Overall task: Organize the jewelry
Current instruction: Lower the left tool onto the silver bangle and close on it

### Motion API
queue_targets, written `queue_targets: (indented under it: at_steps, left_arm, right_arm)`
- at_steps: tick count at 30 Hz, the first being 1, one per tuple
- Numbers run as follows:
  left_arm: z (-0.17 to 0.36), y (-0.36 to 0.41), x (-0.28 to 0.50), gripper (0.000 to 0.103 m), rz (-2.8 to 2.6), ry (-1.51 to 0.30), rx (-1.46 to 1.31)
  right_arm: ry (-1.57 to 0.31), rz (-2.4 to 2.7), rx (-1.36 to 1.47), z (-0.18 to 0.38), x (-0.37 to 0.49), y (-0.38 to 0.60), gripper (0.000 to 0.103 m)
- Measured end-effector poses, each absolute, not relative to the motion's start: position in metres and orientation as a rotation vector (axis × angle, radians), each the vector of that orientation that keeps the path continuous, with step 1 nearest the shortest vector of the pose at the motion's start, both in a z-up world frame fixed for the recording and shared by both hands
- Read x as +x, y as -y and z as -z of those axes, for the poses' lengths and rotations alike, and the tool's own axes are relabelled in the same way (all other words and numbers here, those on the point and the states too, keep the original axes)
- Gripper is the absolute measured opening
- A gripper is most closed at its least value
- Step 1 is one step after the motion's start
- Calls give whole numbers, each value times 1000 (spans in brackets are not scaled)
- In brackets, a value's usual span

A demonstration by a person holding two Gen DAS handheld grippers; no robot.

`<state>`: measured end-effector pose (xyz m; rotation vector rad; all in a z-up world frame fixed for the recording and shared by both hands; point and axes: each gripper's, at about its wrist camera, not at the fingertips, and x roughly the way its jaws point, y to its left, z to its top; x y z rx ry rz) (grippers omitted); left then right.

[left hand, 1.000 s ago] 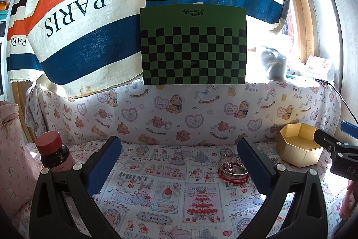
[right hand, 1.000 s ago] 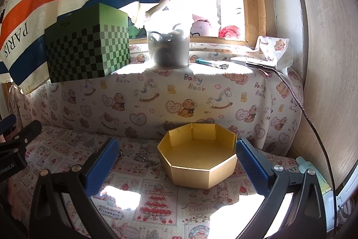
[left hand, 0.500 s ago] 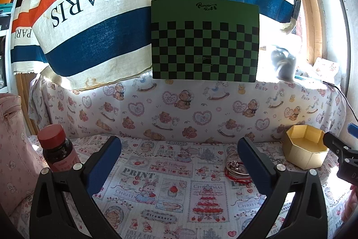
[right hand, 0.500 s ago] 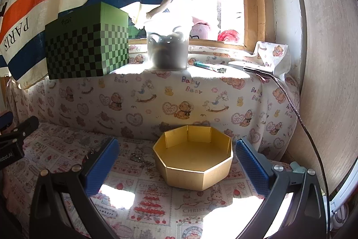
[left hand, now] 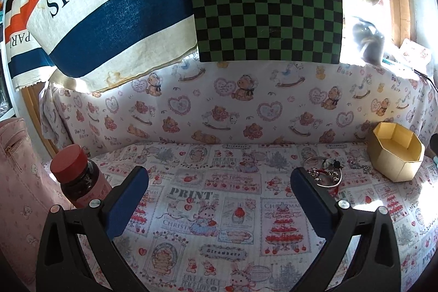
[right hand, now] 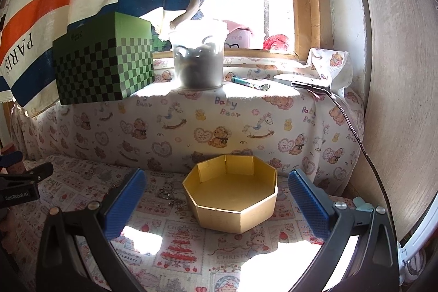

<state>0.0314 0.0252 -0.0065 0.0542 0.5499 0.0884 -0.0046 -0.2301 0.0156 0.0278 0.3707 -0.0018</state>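
A gold octagonal box stands open and empty on the printed cloth; it also shows at the right in the left wrist view. A pile of jewelry with silver bangles and a red cord lies left of the box, just beyond my left gripper's right finger. A small chain lies beside the box. My left gripper is open and empty above the cloth. My right gripper is open and empty, with the box between its fingers, farther off.
A dark bottle with a red cap stands at the left beside a pink bag. A green checkered box and a grey pot sit on the ledge behind. A cable hangs down at the right.
Both grippers have pulled back and risen a little. The box and jewelry now sit lower and farther right in the left view. Both stay open and empty.
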Motion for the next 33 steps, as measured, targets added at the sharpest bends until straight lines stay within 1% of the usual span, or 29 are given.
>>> queue_targets:
  at_steps: [3, 8, 10, 11, 13, 14, 15, 17, 20, 21, 22, 23, 25, 28, 33]
  left_arm:
    - [6, -28, 37, 103, -15, -620, 39]
    - [8, -15, 55, 103, 122, -759, -2]
    - [5, -5, 63, 103, 158, -797, 0]
    - [4, 1, 67, 103, 190, -815, 3]
    - [0, 14, 75, 100, 215, -838, 20]
    - [-1, 22, 79, 96, 227, -847, 29]
    - [-1, 27, 83, 92, 242, -854, 36]
    - [2, 40, 94, 87, 264, -893, 55]
    - [14, 54, 110, 86, 260, -934, 82]
    - [20, 57, 115, 83, 259, -956, 90]
    - [25, 60, 120, 82, 270, -979, 96]
    - [29, 64, 123, 82, 282, -999, 105]
    - [36, 72, 128, 82, 285, -1020, 136]
    - [42, 90, 128, 82, 265, -983, 252]
    - [48, 108, 140, 82, 275, -1003, 282]
  right_arm:
    - [-358, 6, 49, -18, -6, 235, 103]
    - [-383, 32, -7, -16, -1, 232, 103]
    - [-414, 1, 20, -13, 2, 235, 94]
    - [-431, -7, 36, -12, 4, 237, 91]
    - [-453, -5, 62, -10, 7, 242, 82]
    - [-465, -3, 76, -9, 9, 245, 81]
    - [-476, 0, 96, -8, 11, 248, 81]
    - [-485, 30, 151, -7, 13, 258, 81]
    - [-480, 73, 211, -7, 15, 273, 81]
    - [-477, 82, 224, -8, 15, 277, 81]
    - [-475, 82, 237, -9, 15, 280, 81]
    - [-477, 79, 247, -8, 16, 281, 81]
    - [-483, 76, 254, -8, 17, 282, 87]
    - [-482, 80, 223, -7, 18, 277, 94]
    - [-483, 82, 192, -7, 19, 273, 94]
